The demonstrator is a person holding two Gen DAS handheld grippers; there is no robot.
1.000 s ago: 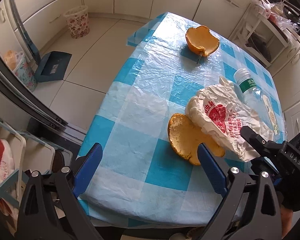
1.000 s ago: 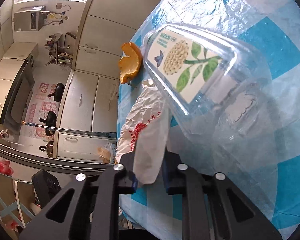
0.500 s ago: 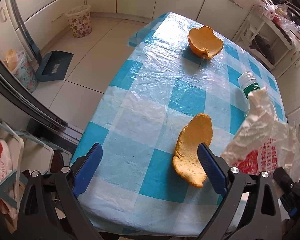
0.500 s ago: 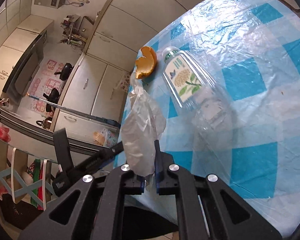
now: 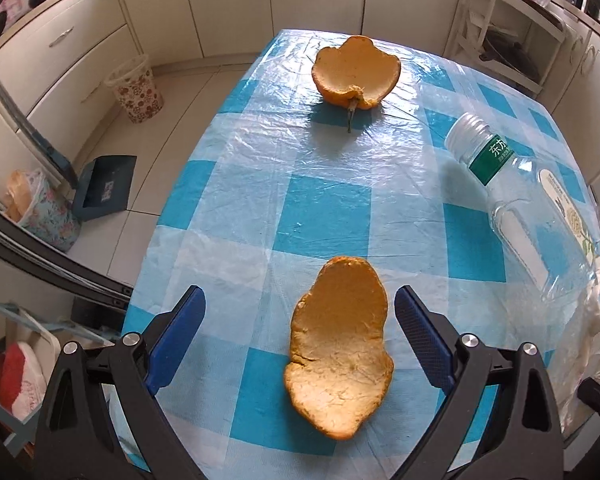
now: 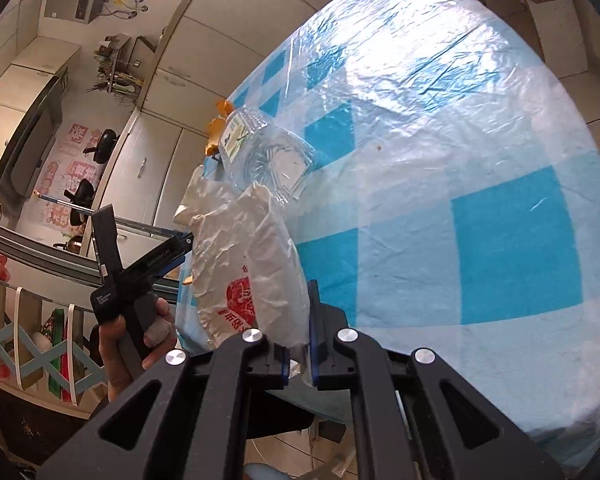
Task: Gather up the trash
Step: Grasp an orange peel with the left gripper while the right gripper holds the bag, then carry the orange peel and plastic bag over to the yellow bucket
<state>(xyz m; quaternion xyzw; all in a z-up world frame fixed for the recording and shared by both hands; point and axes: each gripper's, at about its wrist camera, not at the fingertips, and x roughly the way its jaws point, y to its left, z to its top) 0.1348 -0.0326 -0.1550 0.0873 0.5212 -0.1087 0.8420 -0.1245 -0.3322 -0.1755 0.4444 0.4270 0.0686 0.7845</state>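
My left gripper [image 5: 298, 330] stands open above the near orange peel [image 5: 340, 364], which lies between its blue fingers on the checked tablecloth [image 5: 328, 204]. A second, cup-shaped peel [image 5: 358, 74] rests at the far end. A clear plastic bottle [image 5: 528, 212] lies on its side at the right. My right gripper [image 6: 298, 330] is shut on a crumpled white plastic bag [image 6: 244, 268] with red print, held up off the table's edge. The bag's edge [image 5: 592, 360] shows at the far right of the left wrist view. In the right wrist view the bottle [image 6: 264, 152] lies beyond the bag.
A floral waste bin [image 5: 134, 90] stands on the tiled floor at the left, near a blue dustpan [image 5: 106, 186]. Cabinets line the far wall. A white shelf rack [image 5: 508, 24] stands past the table's far right corner. A hand holds the other gripper [image 6: 136, 276] left of the bag.
The right gripper has lifted the white bag off the near peel and carried it away to the table's right edge. The left gripper has shifted so the near peel now sits between its fingers.
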